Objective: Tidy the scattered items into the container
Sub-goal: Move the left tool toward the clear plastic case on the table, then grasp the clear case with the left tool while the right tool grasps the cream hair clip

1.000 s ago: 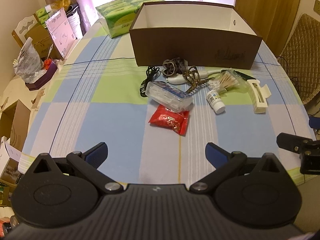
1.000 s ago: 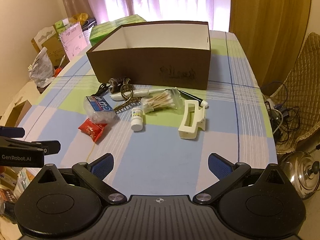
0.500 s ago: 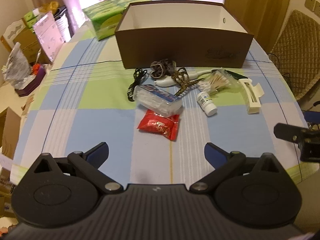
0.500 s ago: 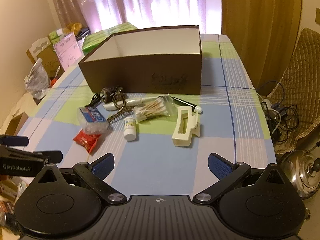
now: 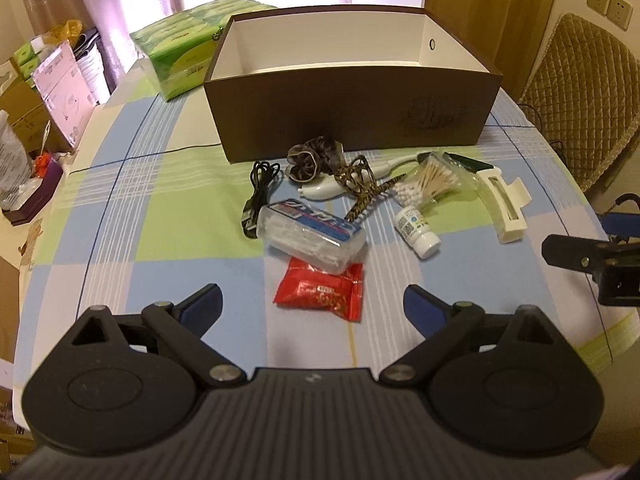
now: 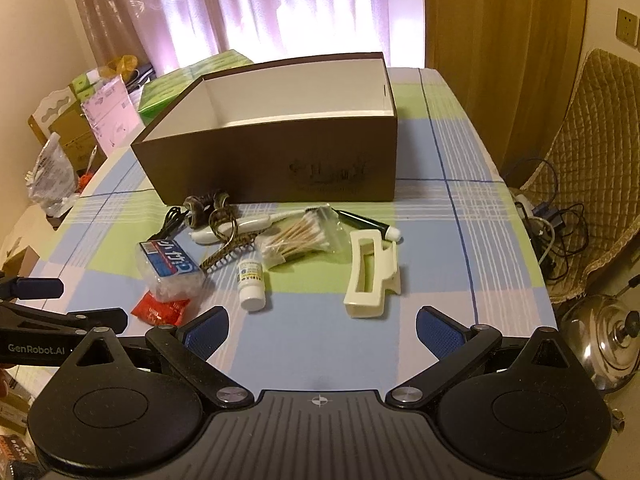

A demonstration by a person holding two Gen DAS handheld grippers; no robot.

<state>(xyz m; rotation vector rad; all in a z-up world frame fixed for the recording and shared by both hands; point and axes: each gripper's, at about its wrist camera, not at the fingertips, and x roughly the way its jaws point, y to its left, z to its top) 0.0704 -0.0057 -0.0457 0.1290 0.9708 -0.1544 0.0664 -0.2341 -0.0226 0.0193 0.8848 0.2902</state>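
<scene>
In front of the open brown box lie the scattered items, the red packet farthest from it and the cream hair claw toward its right end, while the left gripper and right gripper hover with jaws wide apart, holding nothing.

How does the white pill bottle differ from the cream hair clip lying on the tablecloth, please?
The pill bottle is a small labelled cylinder, while the hair clip is larger, plain, with an open slot. The bottle is white; the clip is cream. The bottle lies nearer the red packet; the clip lies farther right. Both lie flat, outside the box.
</scene>
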